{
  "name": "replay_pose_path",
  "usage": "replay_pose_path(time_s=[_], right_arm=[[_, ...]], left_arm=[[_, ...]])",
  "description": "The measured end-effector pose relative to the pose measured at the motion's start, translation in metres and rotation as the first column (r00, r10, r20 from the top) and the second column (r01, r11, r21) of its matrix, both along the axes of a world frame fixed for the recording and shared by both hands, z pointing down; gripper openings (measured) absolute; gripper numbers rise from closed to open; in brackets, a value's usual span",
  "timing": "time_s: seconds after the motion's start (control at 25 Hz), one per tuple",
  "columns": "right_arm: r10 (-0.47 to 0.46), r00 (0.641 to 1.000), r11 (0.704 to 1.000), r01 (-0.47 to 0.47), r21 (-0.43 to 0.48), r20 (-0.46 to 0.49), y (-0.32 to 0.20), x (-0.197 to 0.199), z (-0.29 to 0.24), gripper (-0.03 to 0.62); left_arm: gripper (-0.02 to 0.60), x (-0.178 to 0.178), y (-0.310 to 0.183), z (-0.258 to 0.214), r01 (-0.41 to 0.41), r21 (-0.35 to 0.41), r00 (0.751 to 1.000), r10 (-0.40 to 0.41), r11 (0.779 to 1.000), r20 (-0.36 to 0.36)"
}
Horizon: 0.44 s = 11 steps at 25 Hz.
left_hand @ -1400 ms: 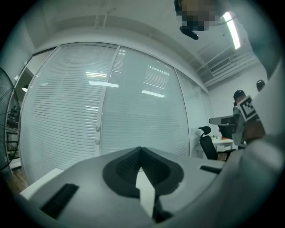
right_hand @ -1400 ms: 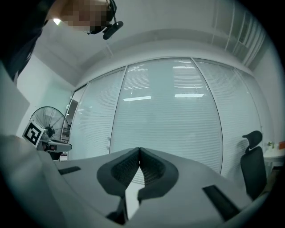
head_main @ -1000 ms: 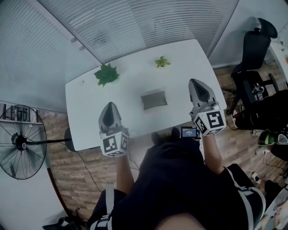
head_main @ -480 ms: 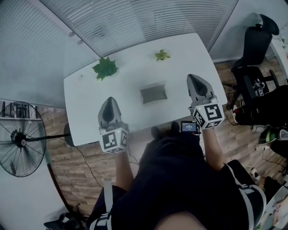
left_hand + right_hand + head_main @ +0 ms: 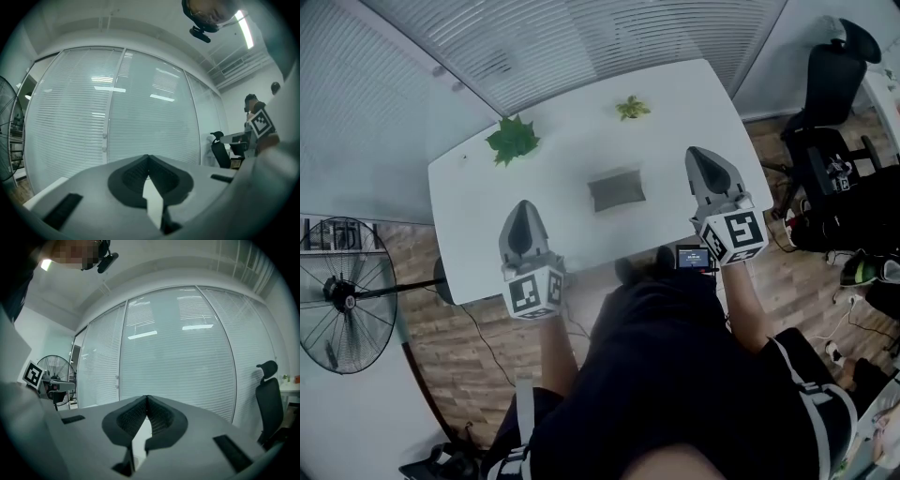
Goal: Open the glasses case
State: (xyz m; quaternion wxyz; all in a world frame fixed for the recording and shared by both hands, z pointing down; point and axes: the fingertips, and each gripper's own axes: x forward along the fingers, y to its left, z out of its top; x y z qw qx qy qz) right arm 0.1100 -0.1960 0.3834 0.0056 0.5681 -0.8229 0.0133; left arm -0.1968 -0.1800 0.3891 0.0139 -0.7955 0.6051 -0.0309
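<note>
The glasses case (image 5: 616,190) is a flat grey oblong that lies near the middle of the white table (image 5: 572,155). From the head view its lid looks down, though the seam is too small to make out. Nothing touches it.

The two grippers flank the case, on the person's side of it and well apart from it. The left gripper (image 5: 521,208) hangs over the near left part of the table, its marker cube (image 5: 534,292) past the table's near edge. In the left gripper view its jaws are pressed together at the tips (image 5: 148,157), with nothing between them. The right gripper (image 5: 699,152) is over the table's right side, and its marker cube (image 5: 733,236) is also off the near edge. In the right gripper view its jaws meet at the tips (image 5: 146,397) in the same way, and they pinch nothing. Both grippers point level, toward the wall of white blinds (image 5: 581,42) beyond the table.

At the far side of the table stand two small green plants, a larger leafy one (image 5: 512,139) on the left and a smaller one (image 5: 629,108) further right. A small device with a lit screen (image 5: 692,257) shows just off the near edge, beside the right gripper's cube. On the wooden floor (image 5: 441,356) a fan (image 5: 342,295) stands at the left, and a black office chair (image 5: 830,94) at the right.
</note>
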Motion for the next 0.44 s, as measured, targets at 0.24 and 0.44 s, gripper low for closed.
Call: replay_pose_path(time_s=[0.24,0.44], right_arm=[[-0.008,1.0,1.0,0.008,-0.008,-0.01,-0.0021,0.0008,0.0029,0.015],[-0.024,1.0,1.0,0.024,-0.018,-0.016,0.002,0.0025,0.006,0.015]], left_arm=[[0.0,0.0026,-0.0002,0.0024,-0.007,-0.008,1.0,0.007,1.0,0.0],[0.0,0.0082,0.006,0.0057,-0.004,-0.013,1.0,0.004,1.0,-0.003]])
